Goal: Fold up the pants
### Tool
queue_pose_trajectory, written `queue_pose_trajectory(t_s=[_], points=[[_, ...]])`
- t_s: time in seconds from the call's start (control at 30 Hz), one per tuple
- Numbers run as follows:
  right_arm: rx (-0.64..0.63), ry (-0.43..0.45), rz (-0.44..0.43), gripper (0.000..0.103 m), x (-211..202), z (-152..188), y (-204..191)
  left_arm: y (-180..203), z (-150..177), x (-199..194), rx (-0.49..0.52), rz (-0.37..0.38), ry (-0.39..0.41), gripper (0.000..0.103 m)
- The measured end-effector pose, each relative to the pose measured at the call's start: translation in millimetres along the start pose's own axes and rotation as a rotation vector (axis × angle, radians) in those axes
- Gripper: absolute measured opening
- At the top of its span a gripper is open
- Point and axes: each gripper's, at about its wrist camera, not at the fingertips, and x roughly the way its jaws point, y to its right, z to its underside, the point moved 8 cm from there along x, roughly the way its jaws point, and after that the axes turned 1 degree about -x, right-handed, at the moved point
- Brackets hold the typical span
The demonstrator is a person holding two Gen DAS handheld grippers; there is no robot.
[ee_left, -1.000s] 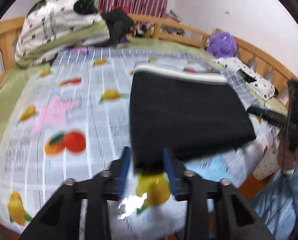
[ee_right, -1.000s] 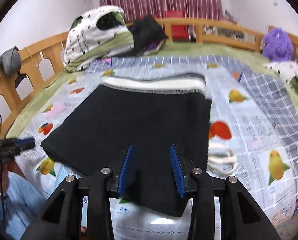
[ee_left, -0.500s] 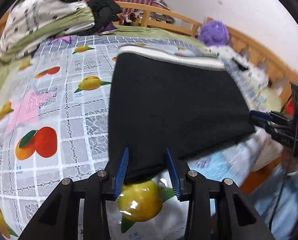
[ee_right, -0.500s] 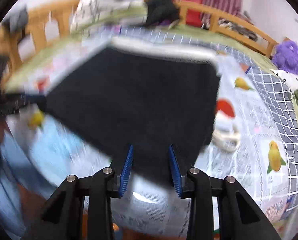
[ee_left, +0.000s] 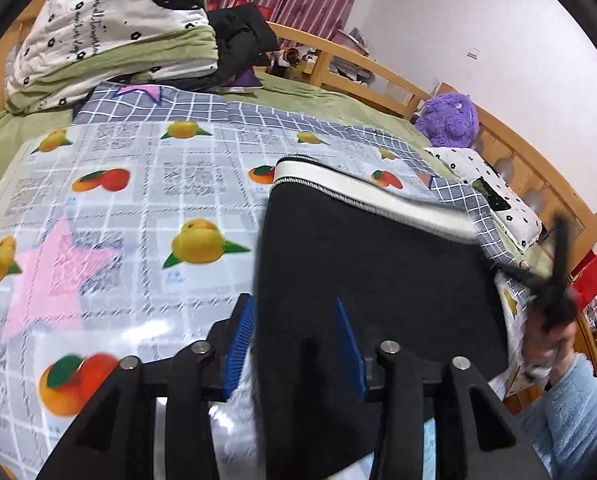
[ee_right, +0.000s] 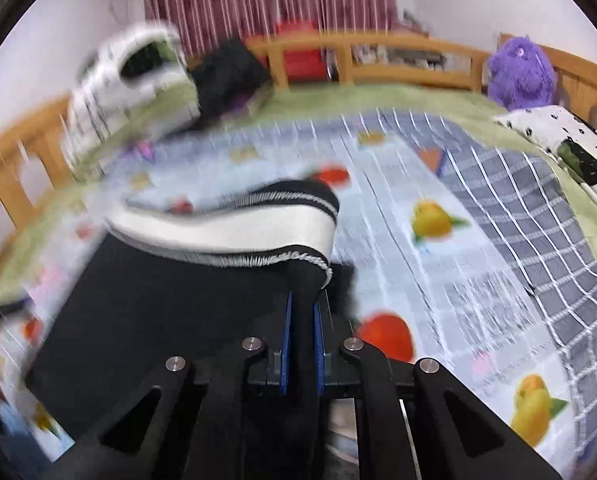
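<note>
Pants [ee_left: 370, 280], black with a white striped waistband [ee_right: 234, 228], lay partly folded on the fruit-print sheet [ee_left: 138, 208] of the bed. Right claw [ee_right: 301, 308] was clenched on the fabric just below the waistband corner, lifting it into a curl, probably to carry that side over for the next fold. Left claw [ee_left: 294, 316] straddled the near left edge of the pants, its jaws opening and not pressing the cloth, likely letting go after setting that edge down
</note>
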Motion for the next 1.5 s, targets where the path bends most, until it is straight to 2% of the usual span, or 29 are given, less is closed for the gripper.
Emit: queue_pose_trajectory(t_s=[0.03, 0.13, 0.2, 0.27, 0.3, 0.37, 0.43, 0.47, 0.5, 0.53, 0.57, 0.67, 0.73, 0.77, 0.8, 0.87, 0.93, 1.0, 1.03, 1.07, 1.1, 1.13, 1.17, 1.2, 1.23, 1.27, 1.33, 1.43, 1.5], points=[[-0.025, -0.048, 0.029, 0.012, 18.8, 14.0, 3.4, 3.6, -4.3, 6.5, 0.0, 0.011, -0.007, 0.044], [-0.023, -0.022, 0.028, 0.019, 10.0, 8.4, 6.0, 14.5, -13.8, 32.2, 0.048, 0.018, -0.055, 0.05], [0.079, -0.047, -0.044, 0.042, -3.2, 6.0, 16.4, 15.8, -17.8, 47.1, 0.083, -0.005, -0.075, 0.054], [0.145, -0.08, -0.112, 0.057, -6.7, 15.8, 14.0, 7.8, -21.0, 66.5, 0.089, -0.046, -0.106, 0.058], [0.156, -0.127, -0.141, 0.056, -0.2, 25.2, 11.4, 2.9, -21.2, 74.9, 0.076, -0.055, -0.122, 0.058], [0.196, -0.121, -0.178, 0.06, 6.0, 29.0, 7.9, -8.5, -19.7, 94.9, 0.024, -0.002, -0.169, 0.061], [0.243, -0.159, -0.277, 0.055, 15.3, 29.6, 0.8, -19.7, -16.2, 111.6, -0.086, 0.107, -0.234, 0.057], [0.25, -0.171, -0.35, 0.054, 24.6, 28.2, -1.5, -20.6, -18.4, 113.1, -0.117, 0.166, -0.228, 0.043], [0.249, -0.178, -0.384, 0.054, 31.9, 27.6, -0.2, -20.8, -19.1, 114.6, -0.132, 0.195, -0.233, 0.04], [0.268, -0.185, -0.423, 0.053, 38.6, 25.9, 2.8, -20.5, -20.7, 114.0, -0.139, 0.216, -0.222, 0.025], [0.302, -0.188, -0.466, 0.05, 41.9, 24.0, 4.2, -18.4, -23.8, 109.9, -0.132, 0.235, -0.198, 0.018], [0.296, -0.176, -0.441, 0.045, 43.5, 13.1, -2.2, -19.7, -34.2, 93.9, -0.114, 0.216, -0.146, 0.016], [0.247, -0.163, -0.422, 0.041, 44.8, -6.3, -17.0, -34.7, -45.8, 77.7, -0.156, 0.219, -0.125, 0.015], [0.242, -0.161, -0.439, 0.036, 46.0, -17.4, -25.2, -43.5, -50.8, 67.4, -0.18, 0.22, -0.107, 0.015], [0.241, -0.157, -0.468, 0.026, 48.1, -30.4, -34.8, -54.0, -57.4, 55.8, -0.188, 0.207, -0.084, 0.015], [0.221, -0.155, -0.547, 0.024, 55.3, -53.8, -66.6, -72.3, -67.7, 37.5, -0.162, 0.143, -0.054, 0.015], [0.167, -0.164, -0.538, 0.024, 68.5, -61.7, -91.5, -94.8, -69.7, 27.6, -0.16, 0.062, -0.06, 0.015], [0.103, -0.167, -0.502, 0.028, 91.8, -65.8, -117.5, -116.1, -58.9, 30.3, -0.182, 0.001, -0.102, 0.017], [0.091, -0.164, -0.495, 0.03, 96.6, -65.3, -121.7, -123.5, -51.2, 33.5, -0.193, -0.015, -0.124, 0.021], [0.077, -0.173, -0.471, 0.034, 104.9, -64.5, -125.5, -129.8, -43.3, 38.7, -0.202, -0.044, -0.154, 0.03], [0.061, -0.187, -0.438, 0.036, 108.4, -63.2, -127.0, -135.9, -35.3, 42.1, -0.196, -0.11, -0.179, 0.034], [0.034, -0.188, -0.413, 0.036, 106.5, -60.8, -126.2, -137.9, -33.7, 40.3, -0.178, -0.145, -0.174, 0.042], [-0.038, -0.174, -0.359, 0.037, 94.5, -64.2, -126.5, -137.4, -34.6, 34.7, -0.152, -0.184, -0.153, 0.042], [-0.075, -0.133, -0.301, 0.034, 81.3, -68.1, -122.7, -135.7, -39.1, 25.5, -0.121, -0.235, -0.118, 0.042], [-0.094, -0.055, -0.229, 0.033, 60.6, -78.9, -117.1, -132.4, -45.6, 16.4, -0.089, -0.278, -0.079, 0.043], [-0.095, -0.024, -0.235, 0.033, 49.0, -84.9, -117.8, -126.4, -55.0, 10.8, -0.063, -0.298, -0.047, 0.047], [-0.093, 0.013, -0.268, 0.033, 35.7, -98.6, -125.8, -106.9, -77.2, 8.9, -0.022, -0.259, -0.012, 0.052], [-0.152, 0.068, -0.304, 0.033, 41.1, -121.8, -163.1, -69.4, -110.4, 32.6, 0.035, -0.169, 0.005, 0.053], [-0.253, 0.071, -0.306, 0.034, 62.2, -127.4, -194.6, -53.9, -124.5, 53.8, 0.08, -0.177, 0.032, 0.055]])
